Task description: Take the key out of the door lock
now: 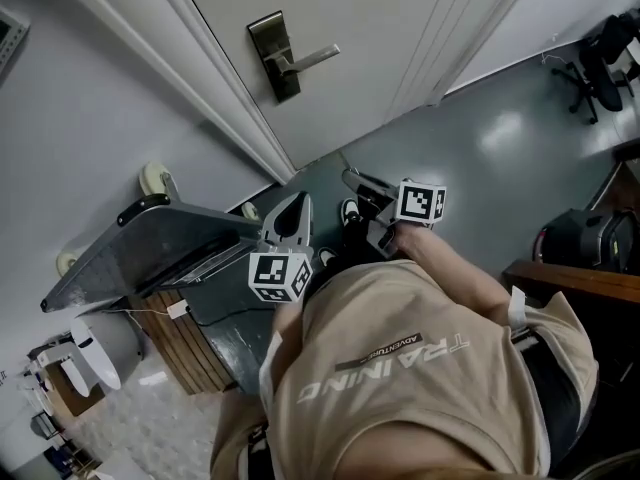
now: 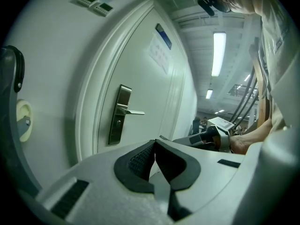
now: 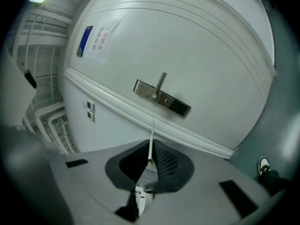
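The right tool [image 3: 151, 150] is clamped on a thin blade, apparently the key [image 3: 152, 132]. The key's long axis runs out past the jaws toward the lock plate [image 3: 161, 97], and it is well apart from that plate. The left tool [image 2: 154, 148] is pressed together on nothing, equally far from the lock plate.

White door [image 1: 400, 28], silver lock plate [image 1: 272, 56], grey-green floor [image 1: 500, 138]

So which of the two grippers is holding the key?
The right gripper: the key is pinched between its jaws, with the thin blade sticking out past them. The left gripper has its jaws shut together on nothing.
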A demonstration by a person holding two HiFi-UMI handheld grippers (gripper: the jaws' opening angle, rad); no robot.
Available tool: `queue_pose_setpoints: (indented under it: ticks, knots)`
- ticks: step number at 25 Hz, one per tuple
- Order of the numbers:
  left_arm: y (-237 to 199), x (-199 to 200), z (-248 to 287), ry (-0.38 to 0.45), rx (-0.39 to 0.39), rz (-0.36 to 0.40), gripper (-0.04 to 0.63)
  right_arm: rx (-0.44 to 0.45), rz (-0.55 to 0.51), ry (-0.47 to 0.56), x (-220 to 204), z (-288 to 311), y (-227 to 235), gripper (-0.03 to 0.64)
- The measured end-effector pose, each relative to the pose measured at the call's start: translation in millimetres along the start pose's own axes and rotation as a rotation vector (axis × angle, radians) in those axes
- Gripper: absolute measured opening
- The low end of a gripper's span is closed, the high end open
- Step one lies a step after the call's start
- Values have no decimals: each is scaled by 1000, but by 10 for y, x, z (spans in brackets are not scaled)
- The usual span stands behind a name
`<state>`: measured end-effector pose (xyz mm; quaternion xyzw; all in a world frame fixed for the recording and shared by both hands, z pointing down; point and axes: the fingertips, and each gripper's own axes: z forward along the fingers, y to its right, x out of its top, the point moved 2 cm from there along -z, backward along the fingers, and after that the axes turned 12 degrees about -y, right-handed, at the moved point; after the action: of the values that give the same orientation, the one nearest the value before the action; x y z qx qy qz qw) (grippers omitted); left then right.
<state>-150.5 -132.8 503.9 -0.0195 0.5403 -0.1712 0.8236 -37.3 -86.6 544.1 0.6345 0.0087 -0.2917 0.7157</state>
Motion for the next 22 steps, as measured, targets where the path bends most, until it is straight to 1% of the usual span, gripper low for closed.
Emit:
queue_pose_setpoints:
  ticks: [2,4,8,11,14,17,20,22]
  knots:
    - [71,-44,-8,-6,3,-6,9,-6,-24,-6,-61,-102,-12,28]
    - [109,-63,-13,-18,18,-13,9,-15,-75,-21,-86,-185,-17,28]
    - [199,-17,2,-36,58,-15,9,-42,-231,-63,6,-344,-40,28]
    - [276,86,19,-40,93,-34,9,-56,-361,-118,108,-435,-91,28]
    - [371,217,136,-52,107,-14,9,-38,-471,-140,277,-490,-139,28]
    - [497,284,256,-64,105,13,9,-26,-540,-146,365,-536,-98,27]
    - [515,238,317,-101,122,2,9,-11,-606,-177,375,-523,-83,28]
    - [476,205,345,-123,143,-25,9,2,-686,-200,389,-511,-120,28]
